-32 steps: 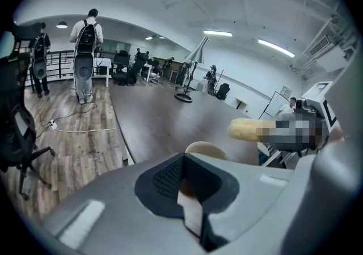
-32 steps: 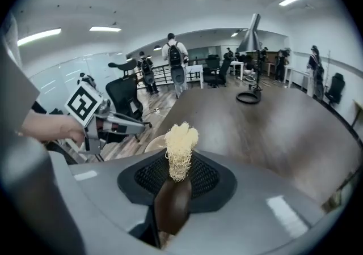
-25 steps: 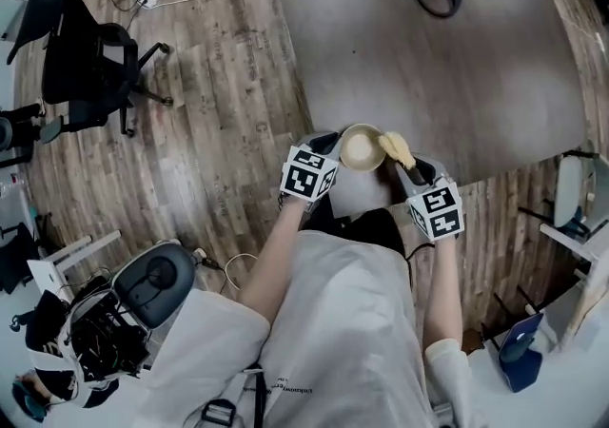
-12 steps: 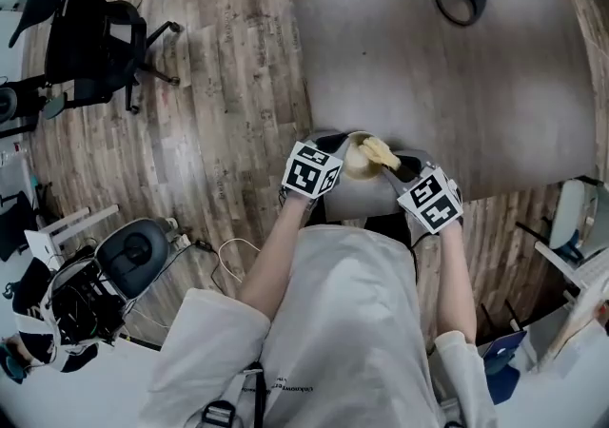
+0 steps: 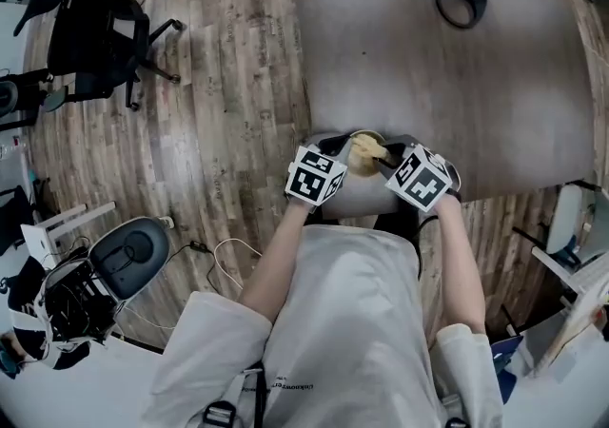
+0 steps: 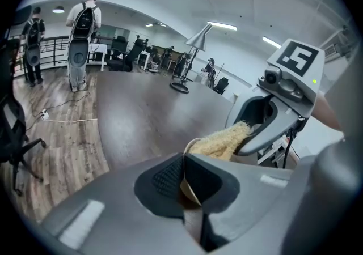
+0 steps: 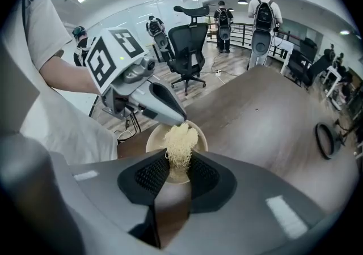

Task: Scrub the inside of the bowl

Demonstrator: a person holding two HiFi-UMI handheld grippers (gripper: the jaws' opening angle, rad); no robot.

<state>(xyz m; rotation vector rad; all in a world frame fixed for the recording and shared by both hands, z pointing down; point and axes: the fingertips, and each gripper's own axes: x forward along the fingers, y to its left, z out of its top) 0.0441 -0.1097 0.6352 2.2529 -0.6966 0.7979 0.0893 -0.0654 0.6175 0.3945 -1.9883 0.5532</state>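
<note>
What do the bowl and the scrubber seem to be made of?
The bowl: probably ceramic or plastic, cream and smooth, with a thin even rim. The scrubber: seems loofah or similar plant fibre, pale yellow and rough; tangled strands show.

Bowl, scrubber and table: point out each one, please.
bowl (image 7: 154, 137): right gripper view, left inner wall.
scrubber (image 7: 179, 141): right gripper view, middle of its fibres.
table (image 5: 428, 55): head view, bare grey top.

Bowl (image 7: 155, 140) largely hidden by the claws

Past the left claw (image 6: 185, 174) only the pinched rim shows; the body sits behind its jaws. Ahead of the right claw (image 7: 178, 170) the scrubber (image 7: 178, 139) covers the bowl's floor, its lower end lost between the jaws. Whether the scrubber touches the bowl cannot be told. From the head view the bowl is a sliver between both claws.
</note>
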